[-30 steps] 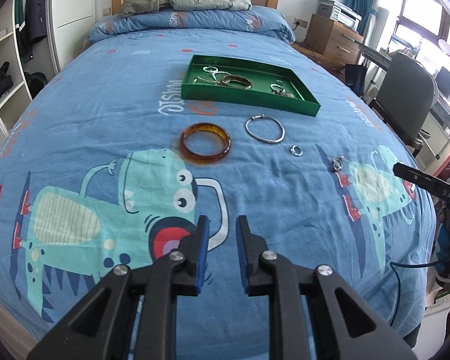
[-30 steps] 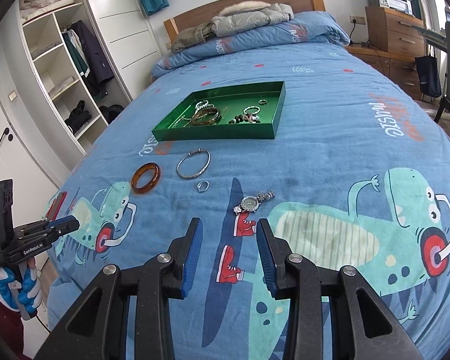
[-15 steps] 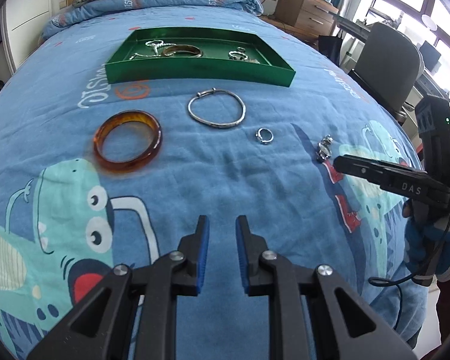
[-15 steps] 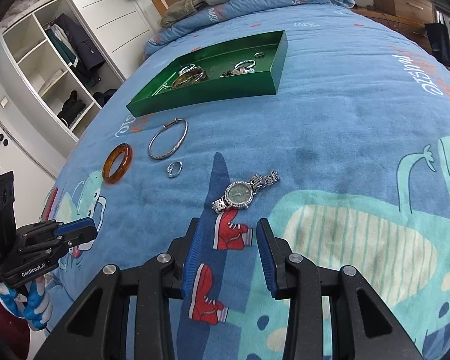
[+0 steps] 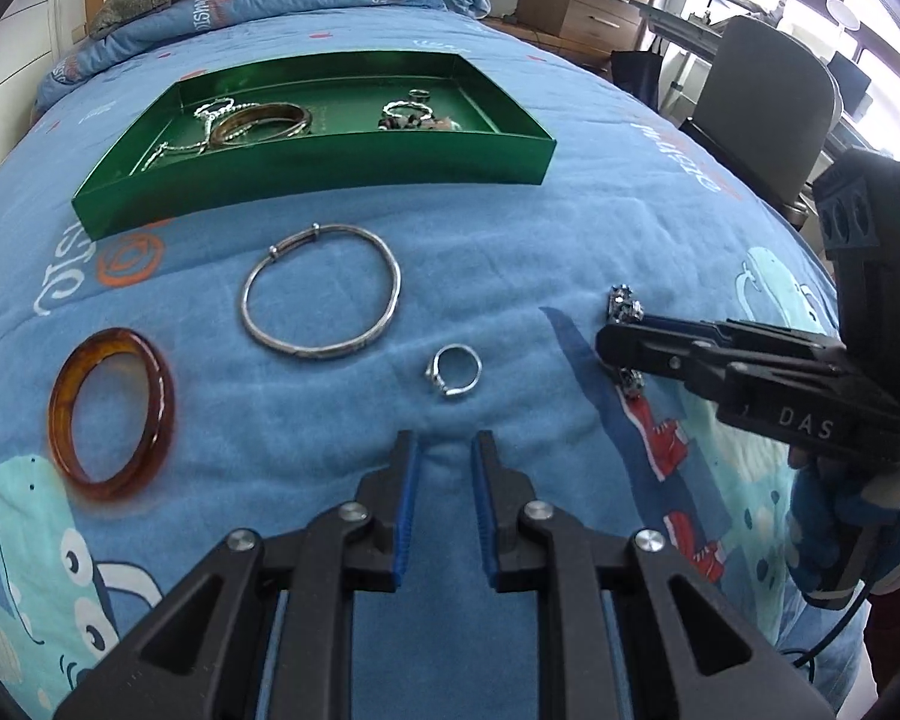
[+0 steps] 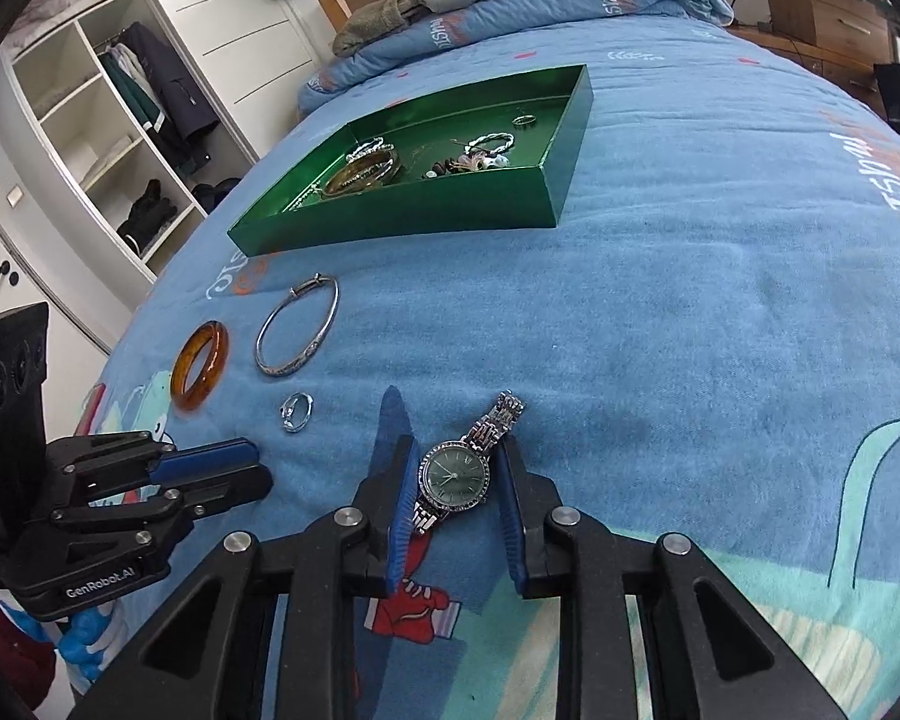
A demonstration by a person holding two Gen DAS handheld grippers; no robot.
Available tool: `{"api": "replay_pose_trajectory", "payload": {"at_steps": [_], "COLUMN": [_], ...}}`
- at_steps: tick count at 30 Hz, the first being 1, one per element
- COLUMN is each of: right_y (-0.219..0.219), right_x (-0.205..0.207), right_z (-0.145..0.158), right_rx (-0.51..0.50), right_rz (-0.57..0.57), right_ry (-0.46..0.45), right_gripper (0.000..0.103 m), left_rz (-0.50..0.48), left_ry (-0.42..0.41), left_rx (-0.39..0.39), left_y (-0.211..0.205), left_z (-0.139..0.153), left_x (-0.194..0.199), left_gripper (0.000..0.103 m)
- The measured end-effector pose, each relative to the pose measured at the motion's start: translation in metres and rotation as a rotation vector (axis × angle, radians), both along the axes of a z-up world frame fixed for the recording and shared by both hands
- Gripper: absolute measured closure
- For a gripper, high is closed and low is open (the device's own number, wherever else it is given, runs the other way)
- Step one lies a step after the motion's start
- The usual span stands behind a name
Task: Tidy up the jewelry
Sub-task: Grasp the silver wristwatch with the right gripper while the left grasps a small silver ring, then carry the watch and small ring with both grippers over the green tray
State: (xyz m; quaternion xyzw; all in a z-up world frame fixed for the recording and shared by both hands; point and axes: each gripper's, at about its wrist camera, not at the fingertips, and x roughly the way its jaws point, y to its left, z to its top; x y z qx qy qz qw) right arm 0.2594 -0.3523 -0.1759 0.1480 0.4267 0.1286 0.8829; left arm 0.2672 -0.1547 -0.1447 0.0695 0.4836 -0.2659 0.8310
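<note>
A silver watch [image 6: 455, 474] with a dark green face lies on the blue bedspread between the fingers of my right gripper [image 6: 455, 462]. Its jaws are closing, and the pads stand close beside the case. In the left wrist view the same gripper [image 5: 615, 345] covers most of the watch [image 5: 624, 303]. My left gripper [image 5: 445, 450] is open by a narrow gap and empty, just short of a small silver ring [image 5: 455, 369]. Beyond the ring lie a silver bangle [image 5: 318, 352] and an amber bangle [image 5: 63, 402]. The green tray [image 5: 330, 162] behind them holds several pieces.
A folded quilt [image 6: 510, 6] and clothes lie at the head of the bed. Open wardrobe shelves [image 6: 108, 138] stand to the left, and wooden drawers [image 5: 588, 0] and a grey chair [image 5: 768, 78] to the right. A gloved hand [image 5: 840, 516] holds the right gripper.
Both grippers came forward and down towards the loose jewelry. The left one now sits close to the ring. The right one reached the watch and its jaws narrowed around it.
</note>
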Motion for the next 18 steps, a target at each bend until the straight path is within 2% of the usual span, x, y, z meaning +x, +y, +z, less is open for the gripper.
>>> {"api": "replay_pose_trajectory", "payload": {"at_steps": [4, 11, 17, 18], "right_y": [-0.010, -0.031, -0.034, -0.034], "right_x": [0.008, 0.015, 0.020, 0.021], "right_z": [-0.001, -0.009, -0.011, -0.011], "right_rx": [0.078, 0.273, 0.313, 0.320], "right_rz": [-0.012, -0.027, -0.026, -0.032], "right_ry": [0.024, 0.076, 0.091, 0.093], "right_gripper": [0.078, 0.078, 0.078, 0.082], "left_rz": [0.010, -0.004, -0.021, -0.024], "left_ry": [-0.005, -0.025, -0.046, -0.045], "left_rx": [0.002, 0.032, 0.054, 0.052], "left_y": [-0.010, -0.030, -0.041, -0.042], "left_z": [0.000, -0.001, -0.001, 0.000], "left_x": [0.010, 0.017, 0.017, 0.018], "left_gripper": [0.086, 0.086, 0.086, 0.086]}}
